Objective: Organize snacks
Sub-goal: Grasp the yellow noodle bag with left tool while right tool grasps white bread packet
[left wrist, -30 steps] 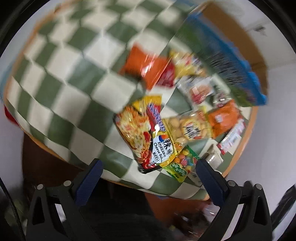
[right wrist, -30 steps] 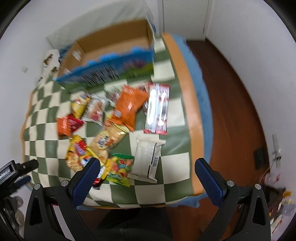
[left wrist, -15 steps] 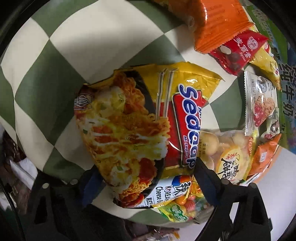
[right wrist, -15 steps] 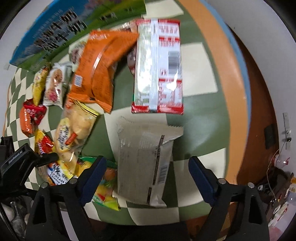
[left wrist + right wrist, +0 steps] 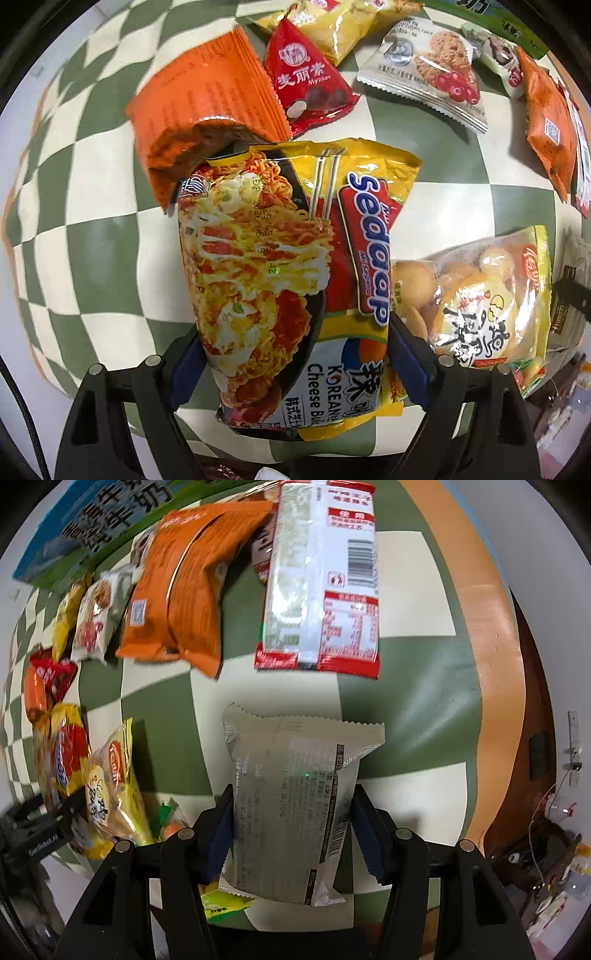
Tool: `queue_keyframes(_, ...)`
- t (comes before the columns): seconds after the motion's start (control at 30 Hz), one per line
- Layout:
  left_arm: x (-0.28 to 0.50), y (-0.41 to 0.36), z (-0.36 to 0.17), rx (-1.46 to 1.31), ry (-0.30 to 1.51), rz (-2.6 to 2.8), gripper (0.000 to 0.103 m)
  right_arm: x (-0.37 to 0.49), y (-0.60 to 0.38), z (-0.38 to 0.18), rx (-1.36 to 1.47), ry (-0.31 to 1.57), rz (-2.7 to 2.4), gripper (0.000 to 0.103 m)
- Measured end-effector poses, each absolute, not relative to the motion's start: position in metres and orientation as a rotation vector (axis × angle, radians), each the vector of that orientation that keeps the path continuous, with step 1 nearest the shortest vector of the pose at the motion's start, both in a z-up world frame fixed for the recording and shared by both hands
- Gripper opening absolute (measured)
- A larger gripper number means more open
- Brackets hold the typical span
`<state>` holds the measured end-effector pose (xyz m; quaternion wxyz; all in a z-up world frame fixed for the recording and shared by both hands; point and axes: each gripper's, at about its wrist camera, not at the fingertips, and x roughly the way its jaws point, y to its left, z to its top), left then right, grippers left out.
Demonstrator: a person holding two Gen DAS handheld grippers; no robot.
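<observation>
Left gripper [image 5: 295, 365] clamped the noodle pack [image 5: 288, 280] lying on the checked cloth [image 5: 92, 229]. Right gripper [image 5: 293, 829] jaws were closing around the grey packet [image 5: 291, 797] on the same cloth, pads touching its sides.

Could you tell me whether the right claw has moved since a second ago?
Yes. The right claw has come down toward the checked tablecloth and now straddles the grey packet, jaws closing.

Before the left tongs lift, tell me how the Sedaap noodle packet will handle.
The noodle packet looks puffy, so probably light with a stiff, brittle block inside. Its glossy film may slip between the left tongs, which flank its sides. The crimped ends will likely flop.
</observation>
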<state>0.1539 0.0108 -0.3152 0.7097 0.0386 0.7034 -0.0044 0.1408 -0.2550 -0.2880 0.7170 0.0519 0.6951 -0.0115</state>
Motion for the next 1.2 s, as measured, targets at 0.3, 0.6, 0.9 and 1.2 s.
queue_keyframes(0.3, 0.160, 0.071, -0.304, -0.291, 1.553, -0.024, 0.090, 0.144, -0.251, -0.291, 0.222, 1.564, -0.079, 0.065)
queue_keyframes(0.6, 0.154, 0.130, -0.326, -0.370, 1.560, -0.078, 0.089, 0.143, -0.247, -0.308, 0.240, 1.563, -0.163, 0.062)
queue_keyframes(0.9, 0.183, 0.183, -0.339, -0.615, 1.543, -0.078, 0.089, 0.142, -0.252, -0.312, 0.351, 1.574, -0.143, 0.069)
queue_keyframes(1.2, 0.166, 0.188, -0.323, -0.383, 1.517, 0.005, 0.089, 0.134, -0.269, -0.308, 0.321, 1.599, -0.091, 0.069)
